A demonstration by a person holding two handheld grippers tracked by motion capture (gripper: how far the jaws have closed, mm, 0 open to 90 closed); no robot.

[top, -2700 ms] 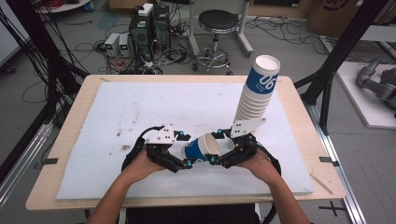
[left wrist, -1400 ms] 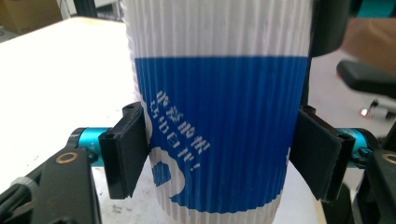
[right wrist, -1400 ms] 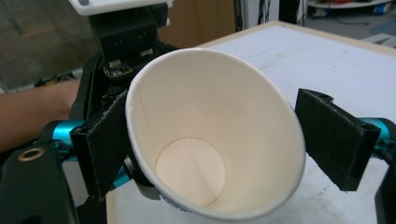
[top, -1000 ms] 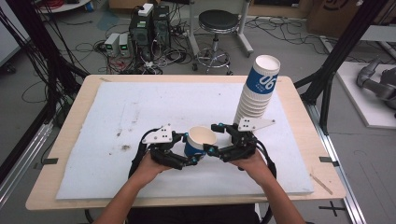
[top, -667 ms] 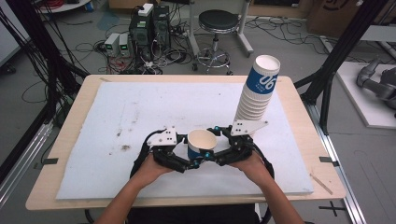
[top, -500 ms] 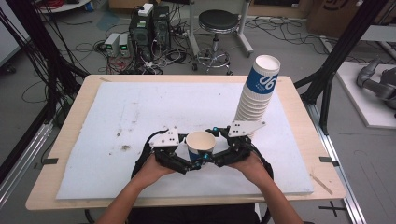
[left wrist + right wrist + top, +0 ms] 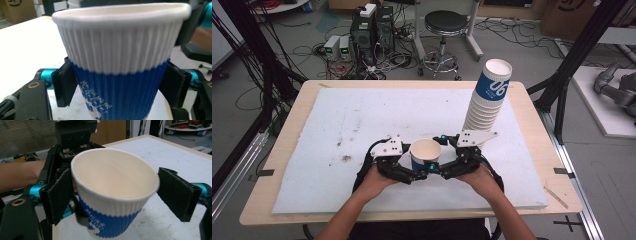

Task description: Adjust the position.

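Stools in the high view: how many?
1: a round black-seated stool on a chrome base, standing on the floor beyond the far edge of the wooden table, right of the computer towers. Others may be out of frame.

The high view looks forward and down over the table [image 7: 532, 107] from its near edge. Each of the 2 gripper views sits very close to the cup [image 7: 425, 153], level with it, facing it from opposite sides. All 3 views share the cup [image 7: 120, 65] [image 7: 112, 195].
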